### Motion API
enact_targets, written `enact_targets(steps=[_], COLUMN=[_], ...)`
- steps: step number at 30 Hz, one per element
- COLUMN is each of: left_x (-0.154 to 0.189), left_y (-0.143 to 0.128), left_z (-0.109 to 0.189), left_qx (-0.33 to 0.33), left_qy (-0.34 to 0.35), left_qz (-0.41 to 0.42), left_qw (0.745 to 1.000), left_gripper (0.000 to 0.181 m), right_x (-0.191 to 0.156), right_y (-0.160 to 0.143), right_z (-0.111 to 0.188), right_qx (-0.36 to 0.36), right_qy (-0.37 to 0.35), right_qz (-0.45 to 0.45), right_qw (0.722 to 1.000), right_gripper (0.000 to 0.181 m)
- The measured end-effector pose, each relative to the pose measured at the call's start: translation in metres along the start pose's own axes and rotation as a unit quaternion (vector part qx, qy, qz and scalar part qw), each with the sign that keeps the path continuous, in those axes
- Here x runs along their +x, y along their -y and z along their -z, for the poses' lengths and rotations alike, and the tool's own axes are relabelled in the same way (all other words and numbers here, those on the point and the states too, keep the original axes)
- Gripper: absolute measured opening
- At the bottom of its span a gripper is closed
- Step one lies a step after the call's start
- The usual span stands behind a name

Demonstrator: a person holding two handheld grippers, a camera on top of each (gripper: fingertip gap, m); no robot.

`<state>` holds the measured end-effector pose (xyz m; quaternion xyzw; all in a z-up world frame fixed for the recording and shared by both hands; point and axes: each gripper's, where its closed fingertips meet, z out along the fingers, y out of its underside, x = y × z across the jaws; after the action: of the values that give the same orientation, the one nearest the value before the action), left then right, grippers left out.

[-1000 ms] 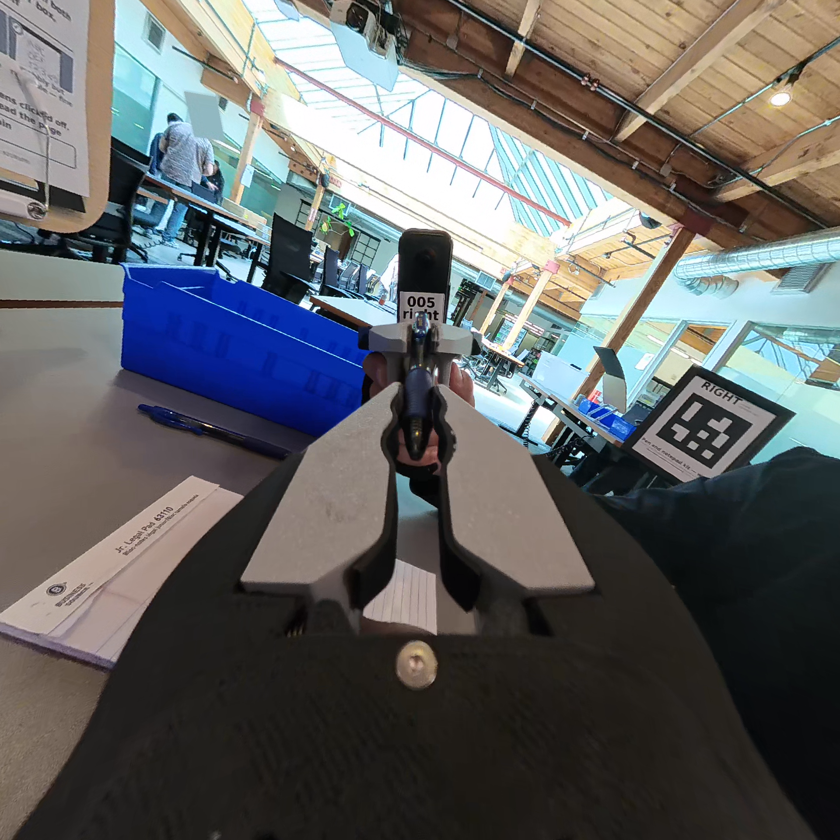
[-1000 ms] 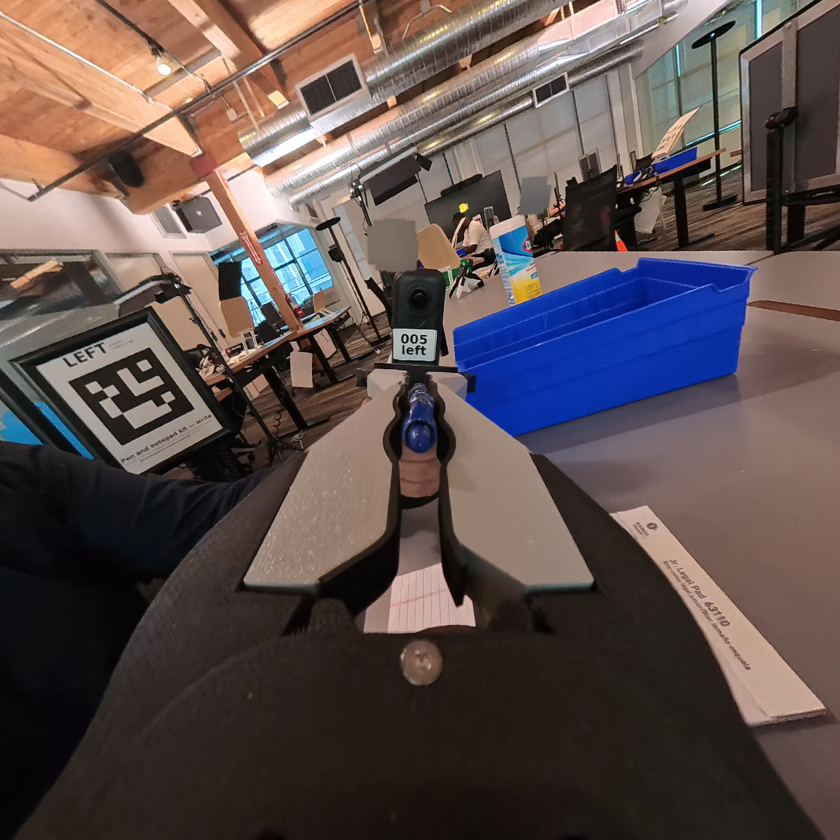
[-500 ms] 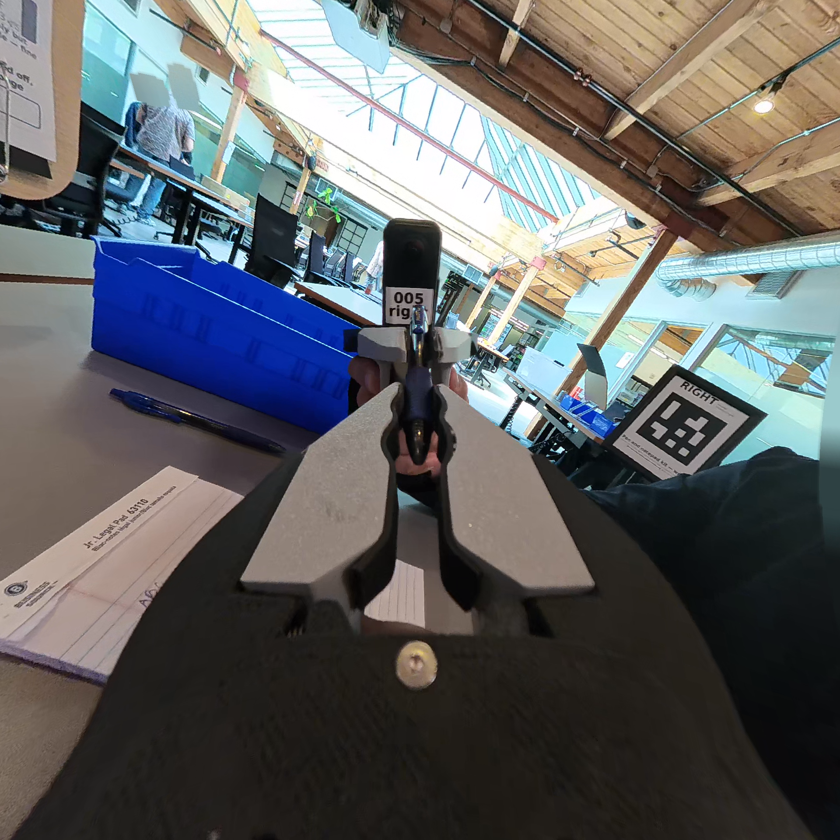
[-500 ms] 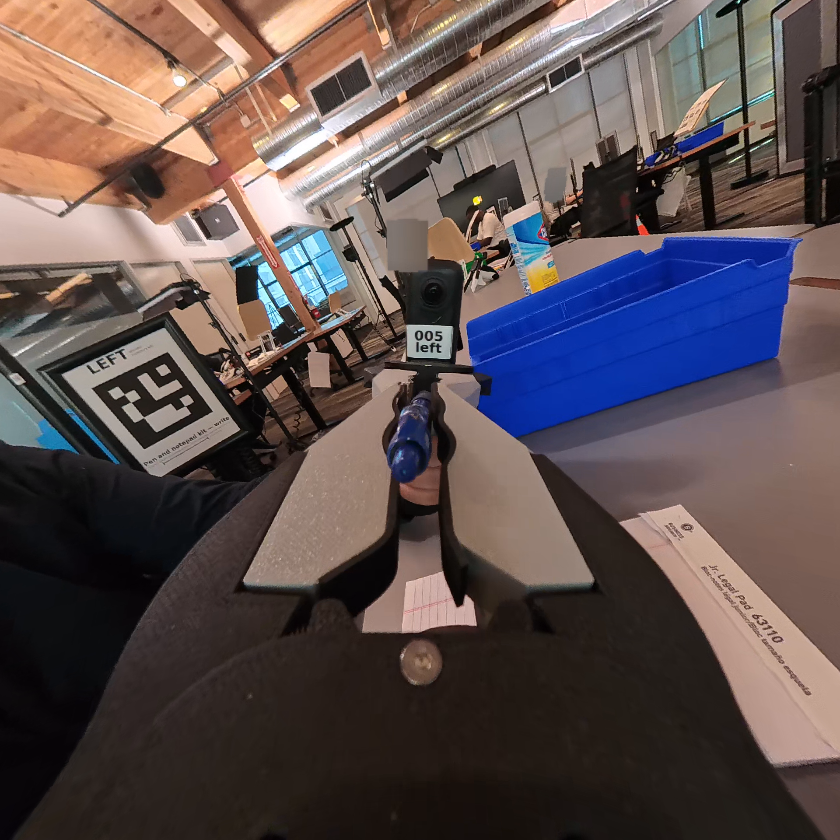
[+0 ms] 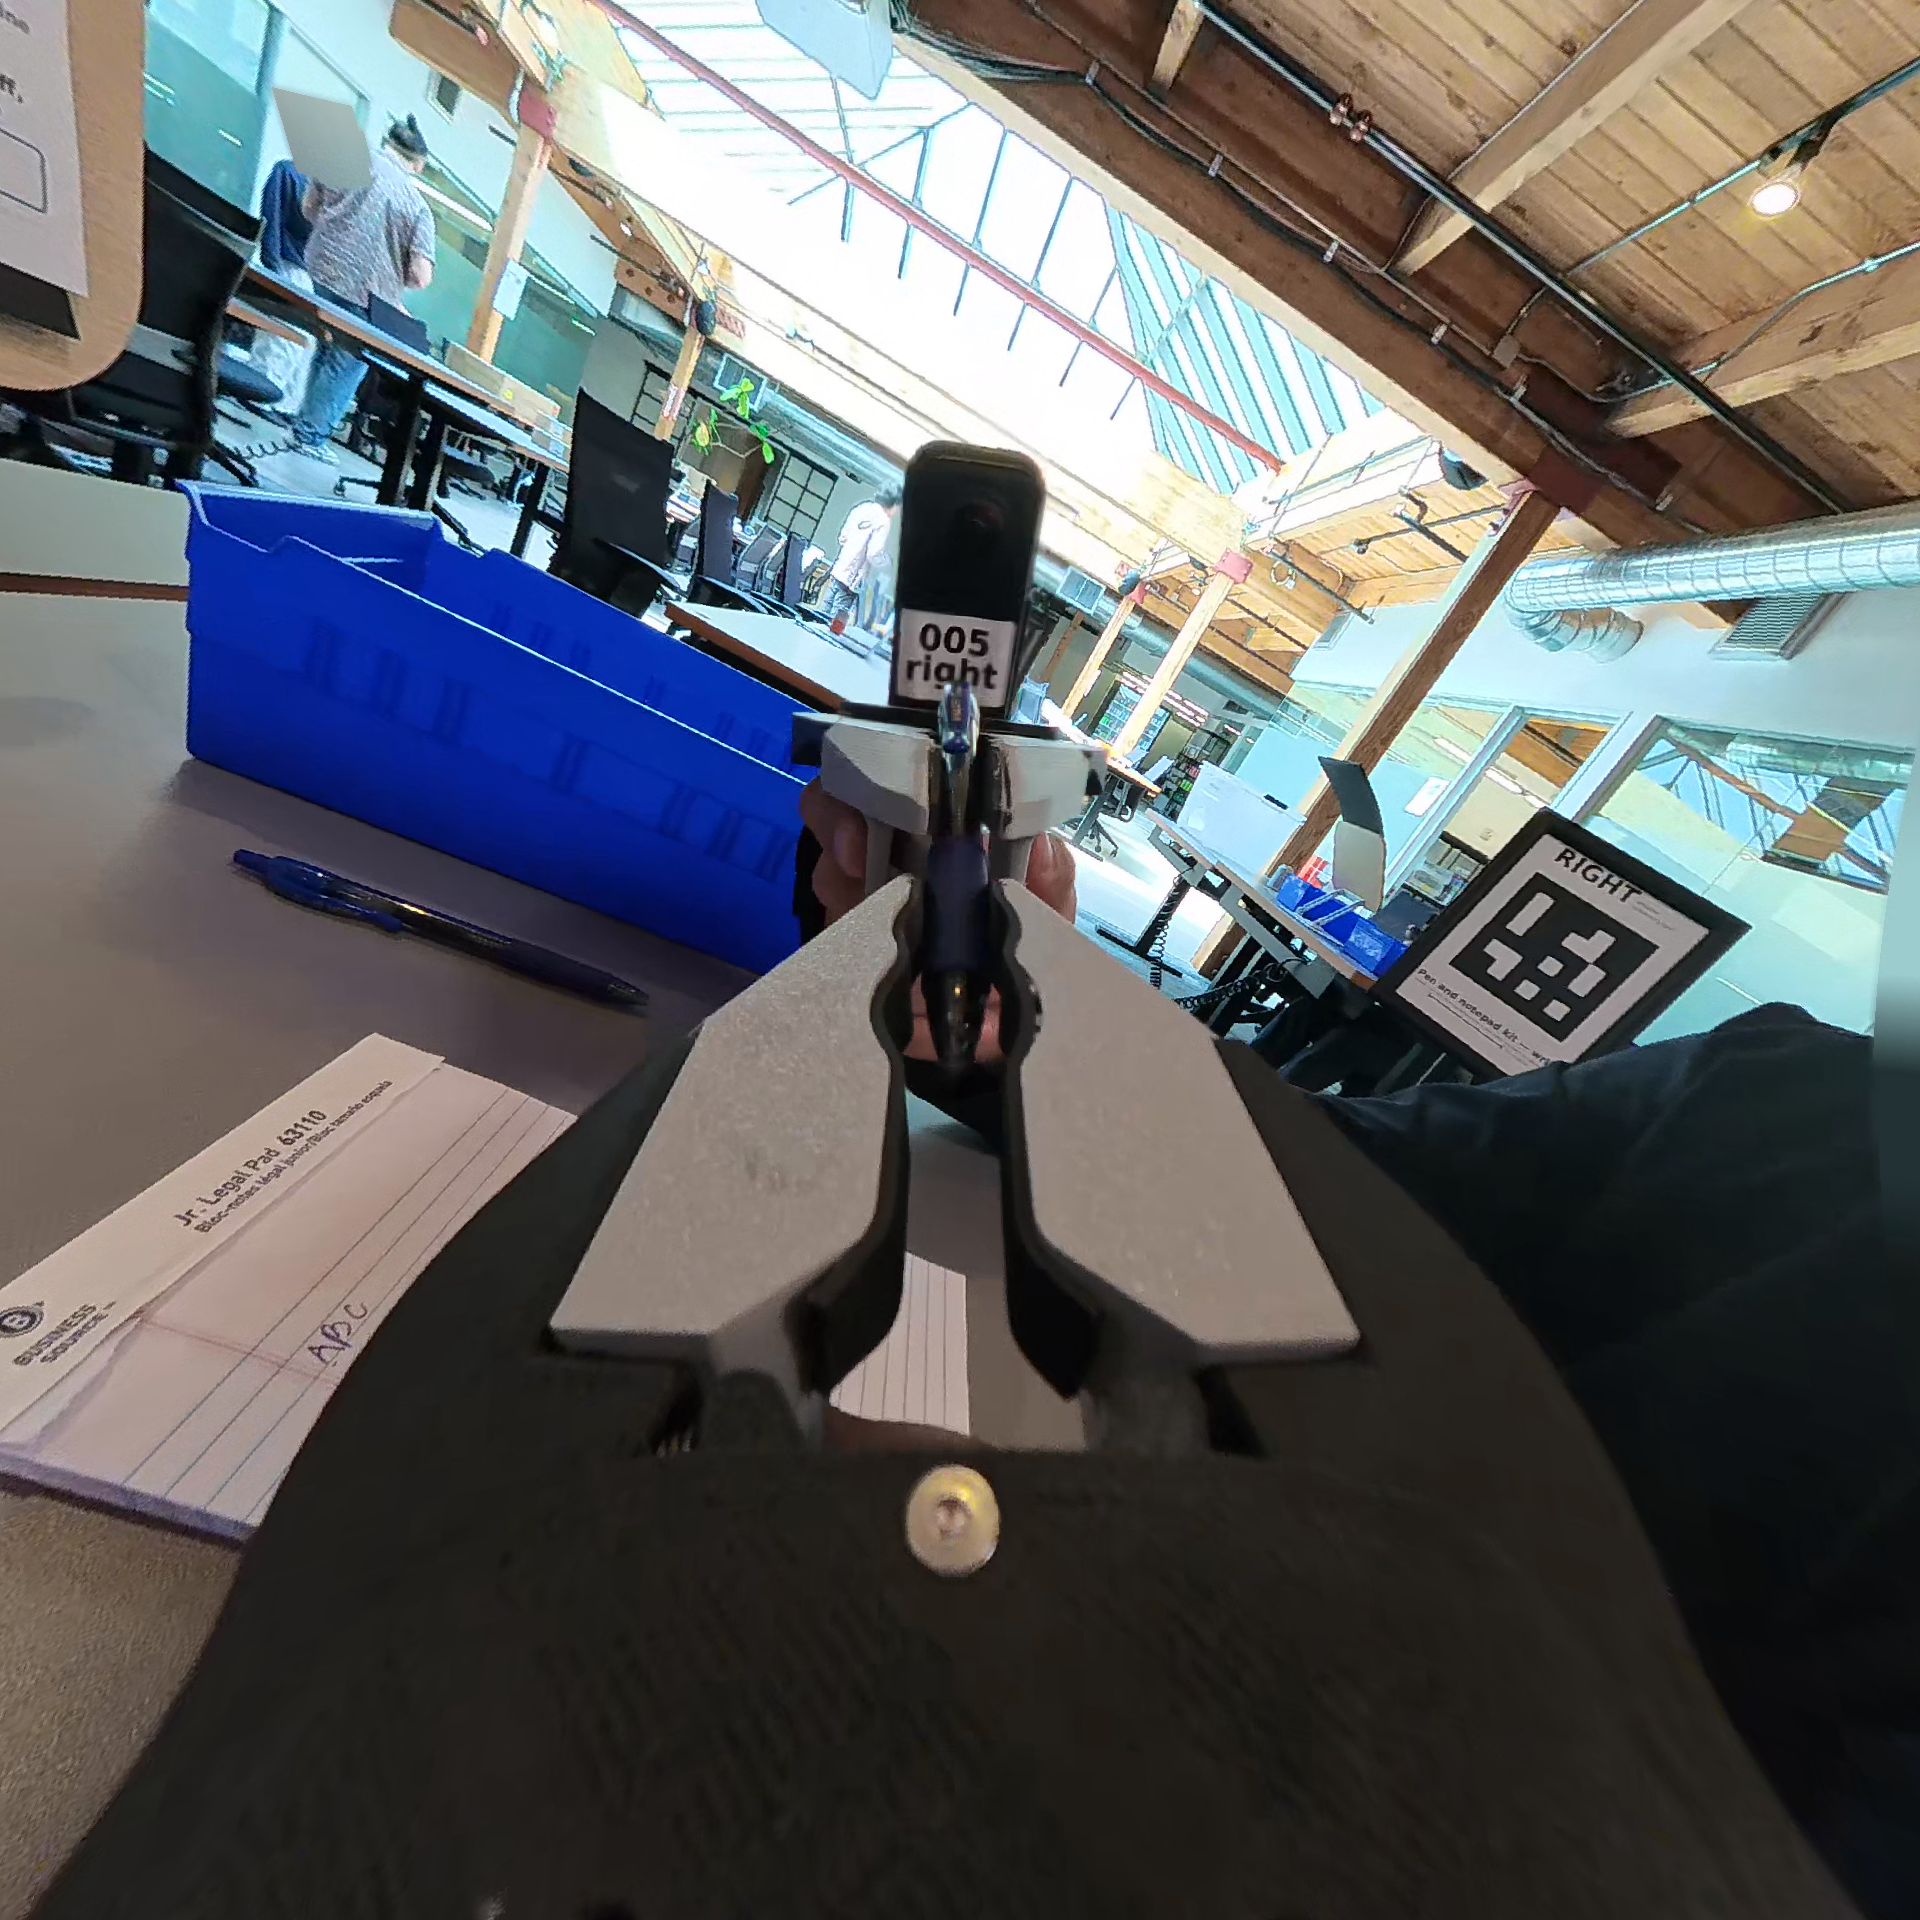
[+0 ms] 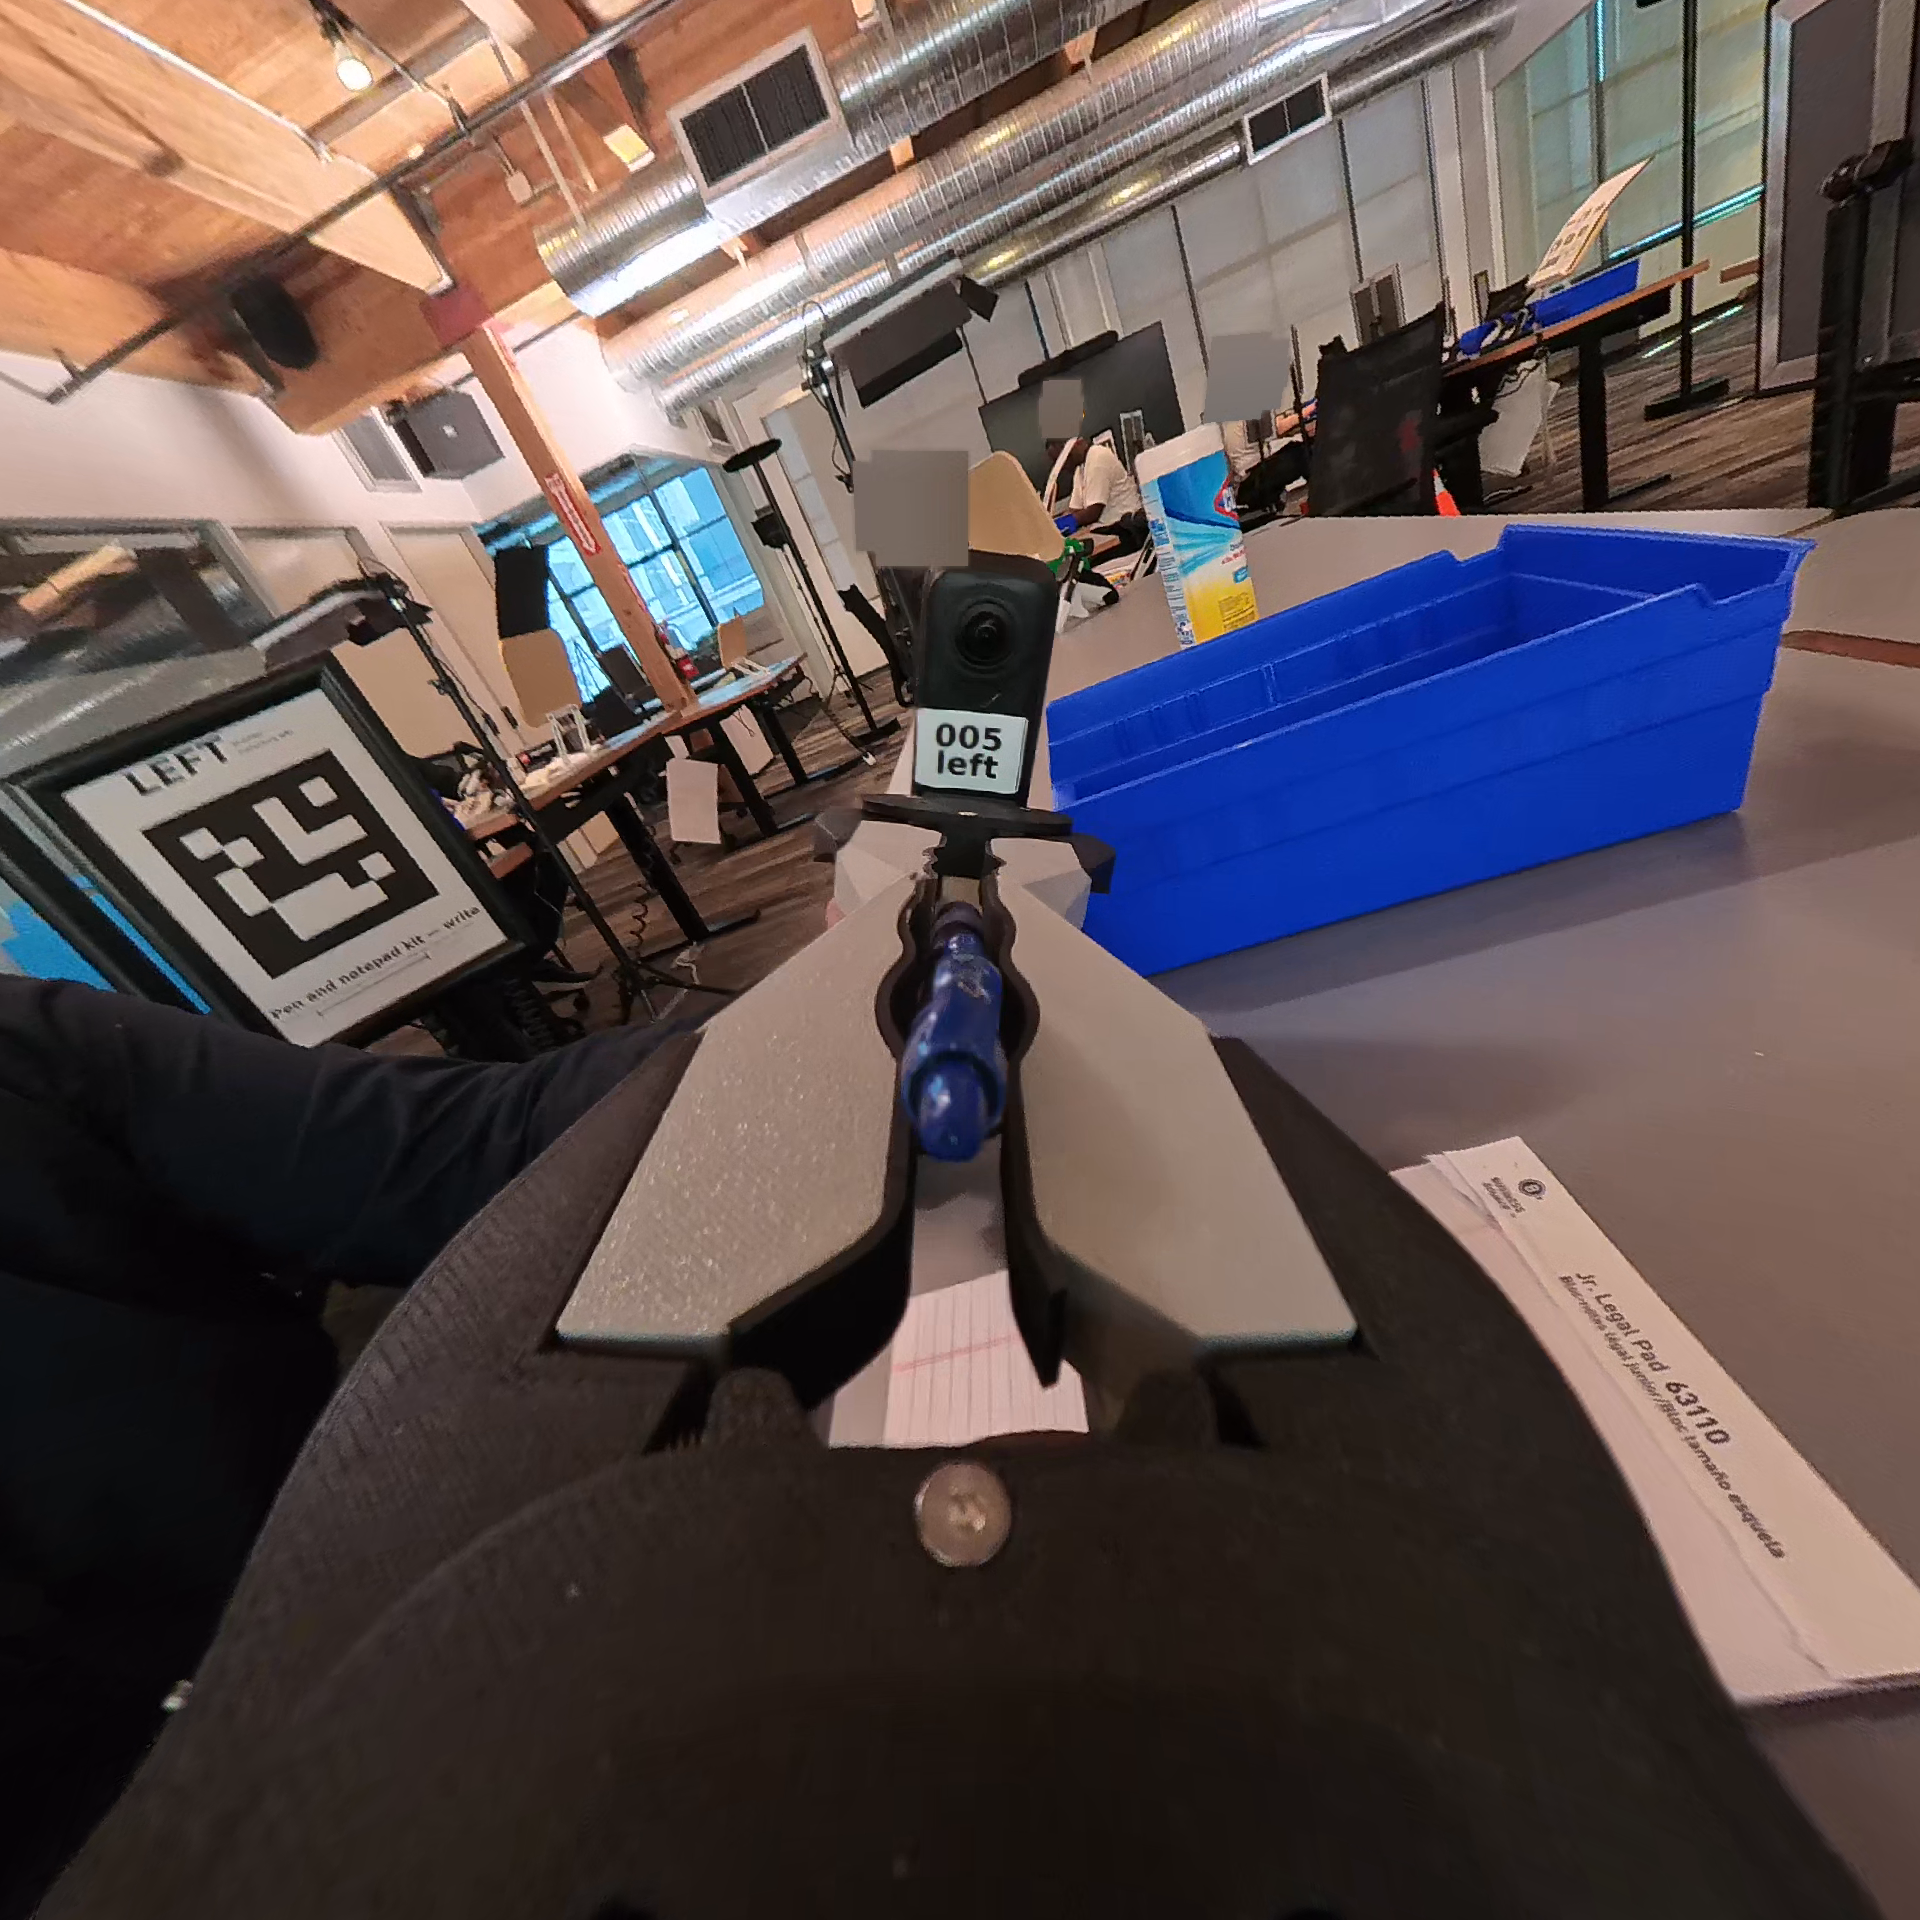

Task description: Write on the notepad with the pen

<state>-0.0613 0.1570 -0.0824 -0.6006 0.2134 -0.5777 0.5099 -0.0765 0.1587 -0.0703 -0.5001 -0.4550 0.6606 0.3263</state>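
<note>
A blue pen [image 5: 954, 914] is held level above the table between my two grippers, which face each other tip to tip. My left gripper [image 5: 956, 940] is shut on the pen's grip section, with the writing tip pointing at its camera. My right gripper [image 6: 958, 951] is shut on the pen [image 6: 951, 1049], whose blunt back end points at its camera. The right gripper shows opposite in the left wrist view [image 5: 951, 774], and the left gripper opposite in the right wrist view [image 6: 966, 862]. The white lined notepad [image 5: 260, 1278] lies below, with a short handwritten mark; it also shows in the right wrist view [image 6: 1621, 1423].
A second blue pen [image 5: 436, 925] lies on the grey table [image 5: 125, 987] in front of a blue bin [image 5: 468, 717], also seen in the right wrist view [image 6: 1403, 748]. A wipes canister [image 6: 1195, 551] stands behind it. Framed marker boards [image 5: 1548, 956] [image 6: 281, 852] stand off the table edge. Dark sleeves sit beside both grippers. Left and right tips are no more than a few centimetres apart.
The pen's back end has dropped and now points lower at the right camera. The left view has shifted so that more of the notepad and its handwritten mark show.
</note>
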Motion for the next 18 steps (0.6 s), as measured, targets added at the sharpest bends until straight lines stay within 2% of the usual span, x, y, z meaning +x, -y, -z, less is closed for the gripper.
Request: enact_targets(steps=[5, 10, 14, 18], left_x=[-0.015, -0.021, -0.013, 0.001], left_y=[0.008, 0.032, 0.034, 0.019], left_z=[0.006, 0.024, 0.024, 0.007], left_qx=[0.020, 0.085, 0.077, 0.031], left_qy=[0.043, 0.066, 0.075, 0.061], left_qz=[0.009, 0.001, -0.049, -0.101], left_qw=[0.999, 0.994, 0.993, 0.993], left_gripper=[0.017, 0.013, 0.007, 0.000], right_x=[0.011, 0.031, 0.061, 0.084], right_y=[0.001, 0.006, 0.001, -0.016], right_z=[0.004, 0.014, 0.026, 0.028], right_qx=[-0.010, -0.013, -0.059, -0.134], right_qy=[-0.062, -0.151, -0.272, -0.357], right_qz=[0.056, 0.115, 0.190, 0.255], right_qw=[0.996, 0.982, 0.941, 0.888], right_gripper=[0.006, 0.006, 0.006, 0.005])
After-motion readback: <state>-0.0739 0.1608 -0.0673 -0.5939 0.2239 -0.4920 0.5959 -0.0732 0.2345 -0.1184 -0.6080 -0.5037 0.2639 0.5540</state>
